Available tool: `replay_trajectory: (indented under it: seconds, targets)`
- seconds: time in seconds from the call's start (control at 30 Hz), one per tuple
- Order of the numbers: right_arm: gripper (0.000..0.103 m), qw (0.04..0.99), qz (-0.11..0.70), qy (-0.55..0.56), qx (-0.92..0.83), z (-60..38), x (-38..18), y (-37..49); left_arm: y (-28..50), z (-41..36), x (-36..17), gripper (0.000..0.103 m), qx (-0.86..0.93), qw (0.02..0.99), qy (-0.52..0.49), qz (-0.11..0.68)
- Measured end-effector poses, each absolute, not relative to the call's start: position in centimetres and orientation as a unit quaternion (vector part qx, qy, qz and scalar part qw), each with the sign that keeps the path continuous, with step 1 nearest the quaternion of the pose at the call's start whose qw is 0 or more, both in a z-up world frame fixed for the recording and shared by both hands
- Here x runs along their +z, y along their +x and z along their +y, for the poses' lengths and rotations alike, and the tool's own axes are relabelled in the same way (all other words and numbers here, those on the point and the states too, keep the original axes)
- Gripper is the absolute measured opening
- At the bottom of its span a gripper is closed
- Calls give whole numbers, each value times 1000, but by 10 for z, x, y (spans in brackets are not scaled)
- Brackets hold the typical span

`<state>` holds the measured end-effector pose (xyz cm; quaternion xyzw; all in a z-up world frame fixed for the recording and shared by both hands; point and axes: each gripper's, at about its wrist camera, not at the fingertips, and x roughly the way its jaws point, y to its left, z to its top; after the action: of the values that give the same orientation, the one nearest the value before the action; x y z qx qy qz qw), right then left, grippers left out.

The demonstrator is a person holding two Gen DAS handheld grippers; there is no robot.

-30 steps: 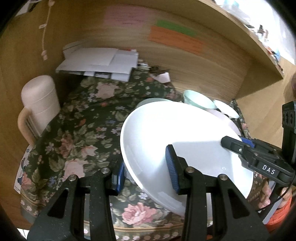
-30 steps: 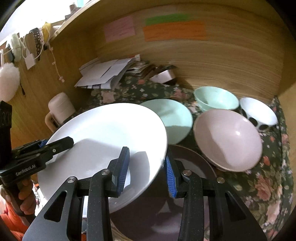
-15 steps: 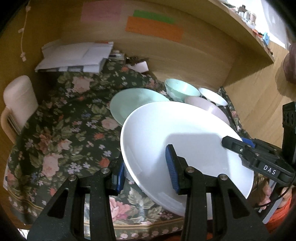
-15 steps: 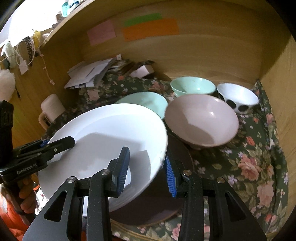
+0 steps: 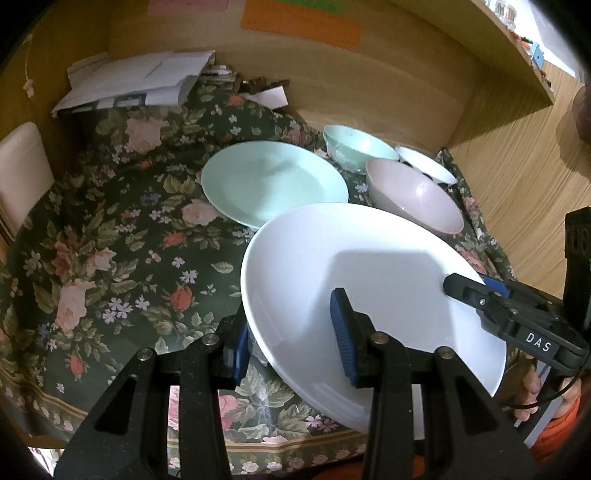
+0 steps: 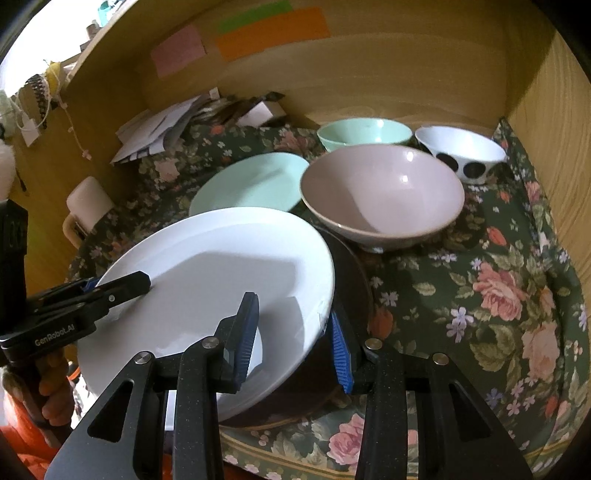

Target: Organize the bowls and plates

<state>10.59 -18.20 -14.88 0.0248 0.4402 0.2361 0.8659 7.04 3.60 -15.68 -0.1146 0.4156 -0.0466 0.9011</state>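
While both claws, the left gripper (image 5: 291, 339) and right gripper (image 6: 293, 336), clamp opposite rims, the large round white ceramic plate (image 5: 369, 295) hangs tilted at lower centre above the dark floral cloth (image 5: 110, 258).

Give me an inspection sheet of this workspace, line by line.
Surface: floral cloth inside a wooden alcove.
Job's things: white plate held tilted above a dark plate; mint plate, pink bowl, mint bowl and spotted bowl on the cloth.
Clutter: loose papers at the back.
Grippers: left tongs and right tongs each clamp the white plate's rim.
Cables: thin wire by the right hand.
Surroundings: sticky notes on the back wall.
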Motion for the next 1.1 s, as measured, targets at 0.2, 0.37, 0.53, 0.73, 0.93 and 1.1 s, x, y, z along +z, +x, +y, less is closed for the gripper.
replay_trajectory:
  seconds: [0.2,0.37,0.53,0.73,0.93,1.1]
  targets:
    - [34,862,452,29,229,-185,-159,109,77,34,-168,40,-50,894,-115,429]
    - [34,858,462,31,224,-187,-167,112,82,31,-176,40,-54,890,-114,438]
    - [34,855,467,36,223,-190,-171,115,87,30,-183,40,-53,887,-117,443]
    - [34,852,469,36,230,-190,-172,118,93,33,-188,40,-51,883,-126,450]
    - [34,851,470,29,233,-191,-169,120,96,32,-190,39,-43,885,-112,449]
    - [34,852,469,23,232,-194,-166,120,98,32,-191,39,-40,886,-109,449]
